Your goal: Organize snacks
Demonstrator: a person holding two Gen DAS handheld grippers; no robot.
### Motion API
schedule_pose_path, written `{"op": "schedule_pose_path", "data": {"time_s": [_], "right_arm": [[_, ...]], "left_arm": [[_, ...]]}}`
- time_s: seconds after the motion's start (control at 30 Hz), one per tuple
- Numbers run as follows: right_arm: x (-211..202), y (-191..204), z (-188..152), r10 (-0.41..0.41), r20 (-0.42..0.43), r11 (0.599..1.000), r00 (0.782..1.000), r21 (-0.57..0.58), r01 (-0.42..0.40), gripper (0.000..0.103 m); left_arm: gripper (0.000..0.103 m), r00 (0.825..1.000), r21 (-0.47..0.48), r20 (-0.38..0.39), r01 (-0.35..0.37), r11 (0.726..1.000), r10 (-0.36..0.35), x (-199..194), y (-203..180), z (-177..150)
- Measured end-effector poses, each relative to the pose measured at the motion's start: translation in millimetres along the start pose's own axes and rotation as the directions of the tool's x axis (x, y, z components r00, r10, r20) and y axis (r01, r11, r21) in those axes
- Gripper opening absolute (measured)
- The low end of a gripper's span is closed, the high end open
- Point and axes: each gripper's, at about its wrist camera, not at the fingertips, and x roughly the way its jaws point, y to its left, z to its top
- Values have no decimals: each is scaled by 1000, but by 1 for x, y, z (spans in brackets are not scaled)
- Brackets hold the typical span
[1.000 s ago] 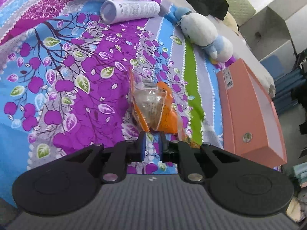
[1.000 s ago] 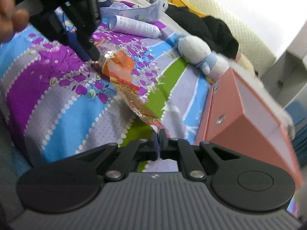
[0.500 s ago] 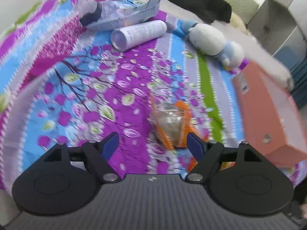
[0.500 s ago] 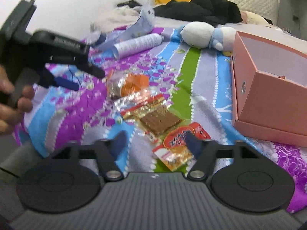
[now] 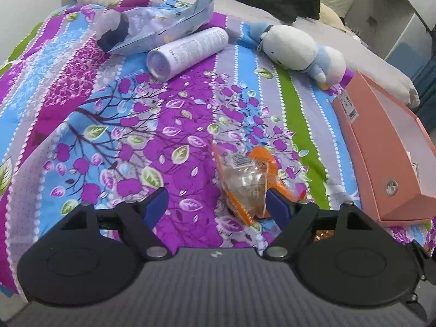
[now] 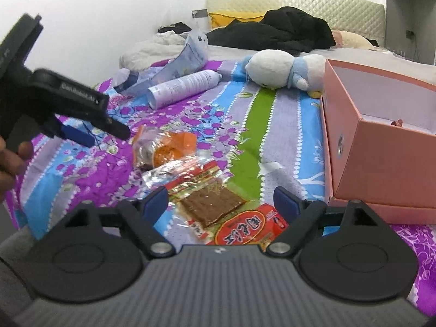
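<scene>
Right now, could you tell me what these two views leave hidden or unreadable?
- Pink box interior: right wrist view, near wall hides the floor; only a small reddish bit shows.
- Red snack packet: right wrist view, lower edge behind the right gripper body.
- Spray can print: left wrist view, too small to read.
- Person's hand: right wrist view, cut off by the left edge.

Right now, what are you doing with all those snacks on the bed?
A person is tidying snacks with a handheld gripper in each hand. Both grippers have just opened and hold nothing. The left gripper hangs over the orange snack bag lying on the flowery bedspread. The right gripper hangs over the brown snack packet and the red snack packet. The pink box sits open beside them, with something small already inside.
</scene>
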Motion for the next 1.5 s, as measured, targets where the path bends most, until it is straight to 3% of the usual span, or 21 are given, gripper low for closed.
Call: {"op": "schedule_pose_path", "data": {"time_s": [0.27, 0.37, 0.53, 0.6, 0.77, 0.87, 1.1, 1.37, 1.5], "right_arm": [[19, -14, 3, 36, -56, 999, 998, 8, -36, 86], [31, -13, 4, 82, -80, 996, 993, -21, -84, 86], [51, -8, 5, 76, -149, 985, 986, -141, -98, 86], [54, -10, 8, 117, -183, 978, 976, -151, -145, 86], [65, -6, 12, 122, -232, 966, 965, -194, -169, 86], [74, -7, 12, 181, -302, 956, 936, -170, -239, 98], [70, -2, 4, 166, -275, 959, 947, -177, -220, 99], [51, 12, -4, 118, -221, 969, 968, -187, -161, 74], [41, 18, -4, 88, -210, 975, 974, -181, -127, 56]], "left_arm": [[82, 998, 94, -54, 44, 995, -39, 27, -17, 8], [82, 992, 52, -89, 90, 995, -85, 41, -16, 10], [82, 991, 18, -111, 81, 997, -78, 54, -22, 14], [82, 988, 5, -117, 100, 995, -99, 57, -25, 17], [92, 988, 14, -126, 89, 996, -87, 64, -33, 25], [92, 988, 7, -139, 72, 997, -70, 69, -36, 28], [92, 984, -11, -173, 33, 999, -34, 85, -41, 31], [90, 983, 31, -186, 6, 999, 0, 98, -51, 27], [75, 985, 56, -170, -18, 998, 27, 97, -50, 29]]}}
